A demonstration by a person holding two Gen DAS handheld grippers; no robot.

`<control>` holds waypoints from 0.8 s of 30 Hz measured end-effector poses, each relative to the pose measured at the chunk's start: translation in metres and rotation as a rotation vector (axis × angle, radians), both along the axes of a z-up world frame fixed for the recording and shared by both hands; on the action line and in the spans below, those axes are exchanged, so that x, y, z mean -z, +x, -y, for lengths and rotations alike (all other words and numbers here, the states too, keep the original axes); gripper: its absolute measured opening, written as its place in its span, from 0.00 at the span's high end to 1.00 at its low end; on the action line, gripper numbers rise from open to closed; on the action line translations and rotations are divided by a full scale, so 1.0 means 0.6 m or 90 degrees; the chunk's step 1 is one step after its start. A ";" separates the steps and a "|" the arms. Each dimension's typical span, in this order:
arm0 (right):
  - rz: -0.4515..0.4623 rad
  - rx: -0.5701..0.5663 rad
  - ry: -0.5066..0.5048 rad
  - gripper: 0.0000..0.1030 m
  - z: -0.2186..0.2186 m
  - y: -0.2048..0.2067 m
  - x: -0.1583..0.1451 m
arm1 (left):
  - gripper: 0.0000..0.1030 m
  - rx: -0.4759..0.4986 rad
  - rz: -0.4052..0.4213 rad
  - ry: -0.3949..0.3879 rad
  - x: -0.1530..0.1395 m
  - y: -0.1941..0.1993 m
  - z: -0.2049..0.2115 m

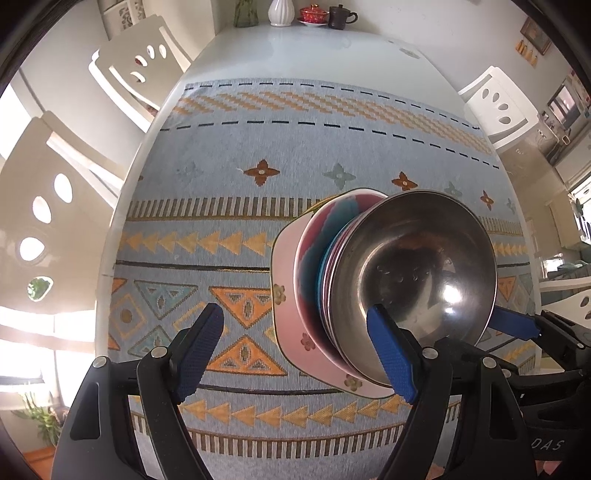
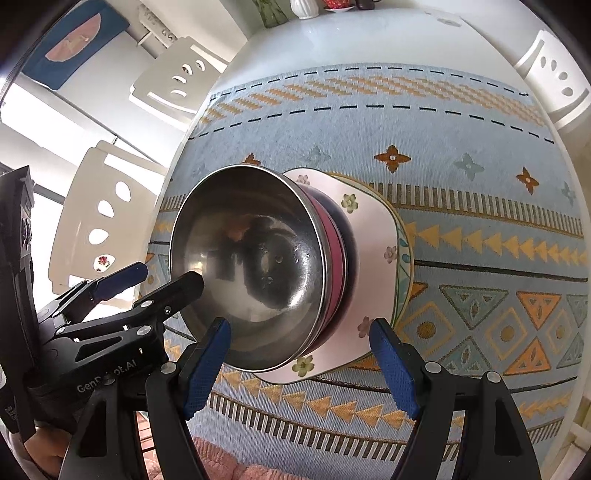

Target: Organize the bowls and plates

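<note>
1. Stainless steel tops the pile: a shiny steel bowl [image 1: 413, 273] sits as the uppermost piece of a stack on the table [image 1: 303, 40], nested in a pink-and-blue bowl [image 1: 325, 236] with more coloured rims just under it.
2. The stack rests on a pink plate [image 1: 286, 299] with small flower prints; in the right wrist view a second plate with a pale green rim [image 2: 404, 254] shows beneath it.
3. The whole pile stands on a light blue woven cloth [image 1: 229, 147] patterned with orange triangles and diamonds, which covers the near part of the white table.
4. The left gripper [image 1: 299, 347] hangs over the cloth, just left of the stack, fingers spread apart and grasping nothing; its right blue finger [image 1: 391, 354] lies in front of the steel bowl's near rim, though contact cannot be told.
5. The right gripper [image 2: 303, 365] is likewise released, its blue fingers standing on either side of the near edge of the stack, the left one [image 2: 207, 365] in front of the steel bowl and the right one by the pink plate's rim; no pad visibly presses on anything.
6. At the far end of the table stand a white vase [image 1: 280, 13], a red lidded cup [image 1: 314, 14] on a saucer and a dark mug [image 1: 341, 16].
7. White chairs [image 1: 136, 74] with oval cut-outs flank the table.
</note>
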State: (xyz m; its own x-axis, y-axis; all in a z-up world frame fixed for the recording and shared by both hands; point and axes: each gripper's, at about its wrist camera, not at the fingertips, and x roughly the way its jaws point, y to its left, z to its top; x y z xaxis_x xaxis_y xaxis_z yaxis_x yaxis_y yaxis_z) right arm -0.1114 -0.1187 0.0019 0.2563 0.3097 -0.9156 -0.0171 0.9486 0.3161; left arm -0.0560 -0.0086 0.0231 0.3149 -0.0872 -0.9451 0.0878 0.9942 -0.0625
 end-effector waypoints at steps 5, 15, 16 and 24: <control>0.021 0.074 0.042 0.26 0.043 -0.022 -0.014 | 0.24 0.022 0.009 0.007 -0.004 -0.005 0.010; 0.041 0.099 0.025 0.26 0.052 -0.048 -0.023 | 0.24 0.070 0.035 0.003 -0.020 -0.016 0.040; 0.044 0.096 0.019 0.26 0.048 -0.051 -0.025 | 0.24 0.070 0.033 0.001 -0.019 -0.017 0.040; 0.030 0.088 0.018 0.26 0.041 -0.046 -0.016 | 0.24 0.051 0.030 -0.005 -0.018 -0.022 0.023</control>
State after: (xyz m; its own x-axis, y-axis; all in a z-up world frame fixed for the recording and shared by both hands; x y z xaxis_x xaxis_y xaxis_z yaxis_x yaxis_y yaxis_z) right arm -0.1392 -0.1431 0.0118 0.3400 0.2942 -0.8932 0.0973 0.9337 0.3445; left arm -0.0695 -0.0225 0.0337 0.3505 -0.1208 -0.9287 0.1702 0.9834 -0.0637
